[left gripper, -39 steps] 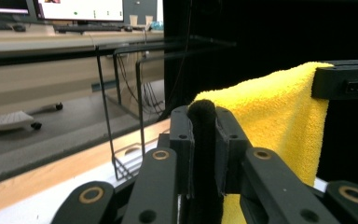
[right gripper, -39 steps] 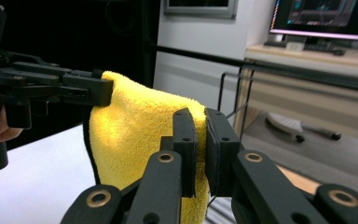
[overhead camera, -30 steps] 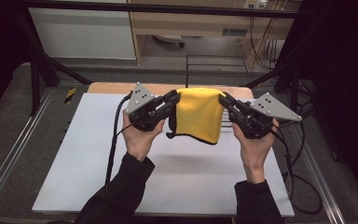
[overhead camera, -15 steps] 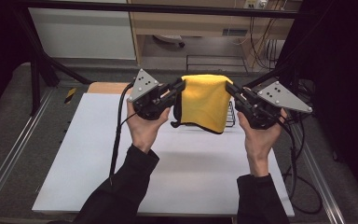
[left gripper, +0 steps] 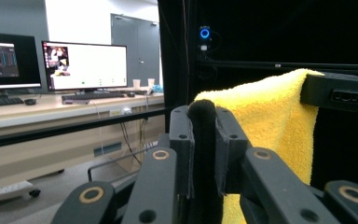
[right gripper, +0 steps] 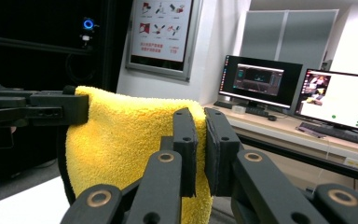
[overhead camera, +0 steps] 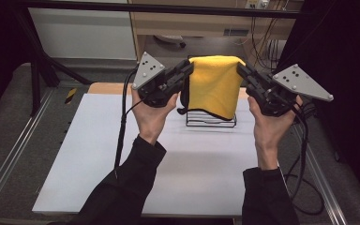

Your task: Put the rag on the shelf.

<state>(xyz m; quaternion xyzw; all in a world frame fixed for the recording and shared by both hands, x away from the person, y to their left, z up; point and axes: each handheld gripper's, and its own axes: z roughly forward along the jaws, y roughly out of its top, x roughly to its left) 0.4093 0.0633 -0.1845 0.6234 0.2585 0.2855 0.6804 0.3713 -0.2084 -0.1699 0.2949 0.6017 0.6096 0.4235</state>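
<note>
Yellow towel [overhead camera: 214,84] held stretched at upper centre of the high view, long axis level between left gripper [overhead camera: 186,70] and right gripper [overhead camera: 242,71], each clamped on a top corner, directly above wire rack [overhead camera: 211,121].

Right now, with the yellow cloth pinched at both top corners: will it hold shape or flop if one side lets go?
Probably flops: the yellow cloth hangs limp between the left gripper and right gripper, its lower edge curving down. It looks light, since two corner pinches carry it. The fluffy pile should grip the pads rather than slip. A loose side might snag the wire rack below.
</note>
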